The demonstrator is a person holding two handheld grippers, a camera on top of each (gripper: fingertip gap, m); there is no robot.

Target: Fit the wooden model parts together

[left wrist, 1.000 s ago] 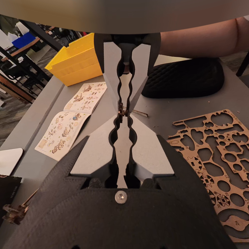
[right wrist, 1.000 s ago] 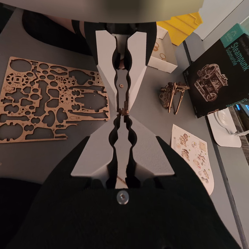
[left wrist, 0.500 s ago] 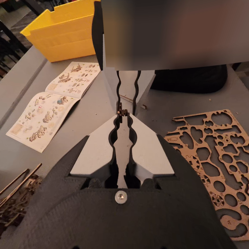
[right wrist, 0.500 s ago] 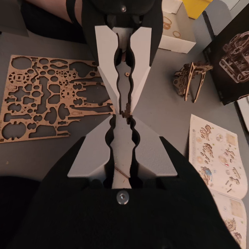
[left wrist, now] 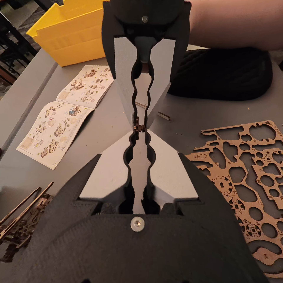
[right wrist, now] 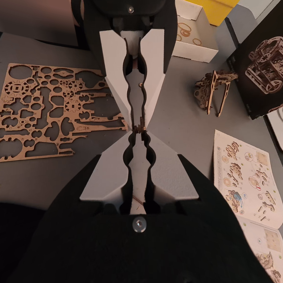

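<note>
Your left gripper (left wrist: 139, 133) and your right gripper (right wrist: 139, 133) meet tip to tip above the grey table (left wrist: 107, 133), each clamped on the same small wooden model parts (left wrist: 139, 128), a dark cluster of thin laser-cut pieces pinched between all four fingertips. The fingers (left wrist: 166, 173) of both tools stand close together, with only a narrow wavy slot between the black pads (how the pieces interlock is too small to make out). In the left wrist view the punched-out plywood sheet (left wrist: 248, 176) lies to the right, the open instruction booklet (left wrist: 61, 127) to the left, and a yellow bin (left wrist: 68, 38) beyond it. The half-built wooden model (right wrist: 214, 93) stands on the table well apart from the grippers in the right wrist view, beside a dark kit box (right wrist: 260, 65), with a white cardboard box (right wrist: 194, 36) behind
</note>
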